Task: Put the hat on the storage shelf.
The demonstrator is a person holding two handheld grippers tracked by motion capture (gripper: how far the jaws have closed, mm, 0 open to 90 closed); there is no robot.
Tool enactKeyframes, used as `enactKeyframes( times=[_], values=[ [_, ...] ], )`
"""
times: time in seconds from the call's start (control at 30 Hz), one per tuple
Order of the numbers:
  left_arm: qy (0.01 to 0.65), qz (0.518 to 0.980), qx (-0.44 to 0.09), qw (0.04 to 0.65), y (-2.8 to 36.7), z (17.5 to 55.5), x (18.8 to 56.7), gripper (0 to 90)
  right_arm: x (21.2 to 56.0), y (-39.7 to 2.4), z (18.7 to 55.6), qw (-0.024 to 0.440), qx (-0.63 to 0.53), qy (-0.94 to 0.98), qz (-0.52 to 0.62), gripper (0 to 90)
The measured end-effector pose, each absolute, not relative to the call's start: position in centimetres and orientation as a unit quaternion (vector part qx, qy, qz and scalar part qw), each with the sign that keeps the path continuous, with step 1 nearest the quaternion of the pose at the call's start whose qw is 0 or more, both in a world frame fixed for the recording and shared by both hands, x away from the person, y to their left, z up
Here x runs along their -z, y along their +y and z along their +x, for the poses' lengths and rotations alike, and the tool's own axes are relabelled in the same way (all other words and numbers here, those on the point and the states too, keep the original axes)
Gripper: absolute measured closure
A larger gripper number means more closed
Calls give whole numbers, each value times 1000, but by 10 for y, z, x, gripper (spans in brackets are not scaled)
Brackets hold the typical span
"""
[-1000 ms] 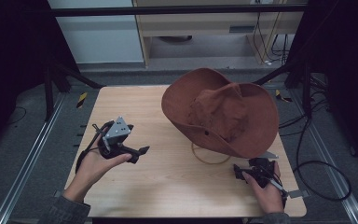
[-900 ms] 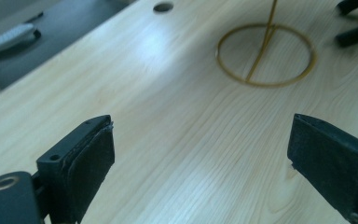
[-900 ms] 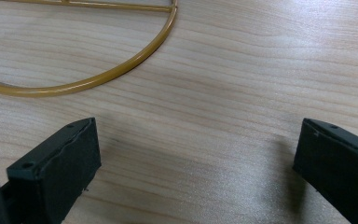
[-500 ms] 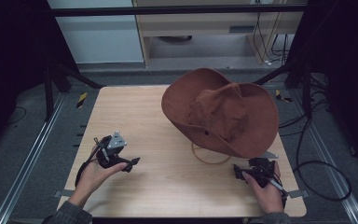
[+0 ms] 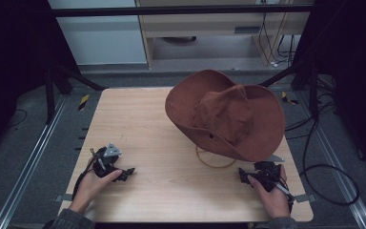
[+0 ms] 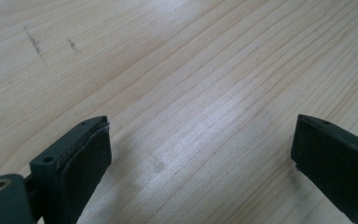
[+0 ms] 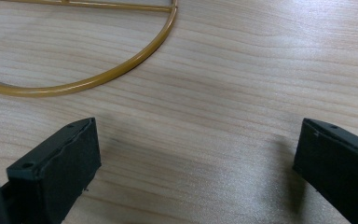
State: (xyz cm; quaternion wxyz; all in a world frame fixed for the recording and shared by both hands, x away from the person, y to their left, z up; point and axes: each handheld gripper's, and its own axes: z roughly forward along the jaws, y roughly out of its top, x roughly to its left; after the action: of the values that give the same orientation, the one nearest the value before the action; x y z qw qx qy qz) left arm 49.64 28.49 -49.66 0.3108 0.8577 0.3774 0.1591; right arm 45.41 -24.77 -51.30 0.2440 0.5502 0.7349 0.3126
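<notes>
Pale wood grain runs across the tabletop (image 5: 162, 143), which sits on a dark frame over grey floor, with rails along both sides. Left claw (image 5: 126, 172) rests low near the near-left edge, its jaws spread wide with nothing between them; in the left gripper view only bare wood with a few faint scratches lies ahead of it, so the stretch in front and to its right is free. Right claw (image 5: 243, 175) lies near the near-right corner, jaws likewise parted and gripping nothing. Just ahead of it and slightly to its left lies a thin yellow ring (image 7: 98, 74) flat on the wood, apart from the jaws. Beyond the ring, the brown hat (image 5: 228, 114) stands tilted, its brim hanging over part of the ring and reaching close to the right edge. Between the two claws the wood is bare.
</notes>
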Motion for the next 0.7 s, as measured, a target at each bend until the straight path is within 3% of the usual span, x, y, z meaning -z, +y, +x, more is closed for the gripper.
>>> enactKeyframes(
  times=[0.7],
  values=[
    [381,845,-164,337,292,496,507,0,513,-248,454,244,-312,735,550,5]
  ],
)
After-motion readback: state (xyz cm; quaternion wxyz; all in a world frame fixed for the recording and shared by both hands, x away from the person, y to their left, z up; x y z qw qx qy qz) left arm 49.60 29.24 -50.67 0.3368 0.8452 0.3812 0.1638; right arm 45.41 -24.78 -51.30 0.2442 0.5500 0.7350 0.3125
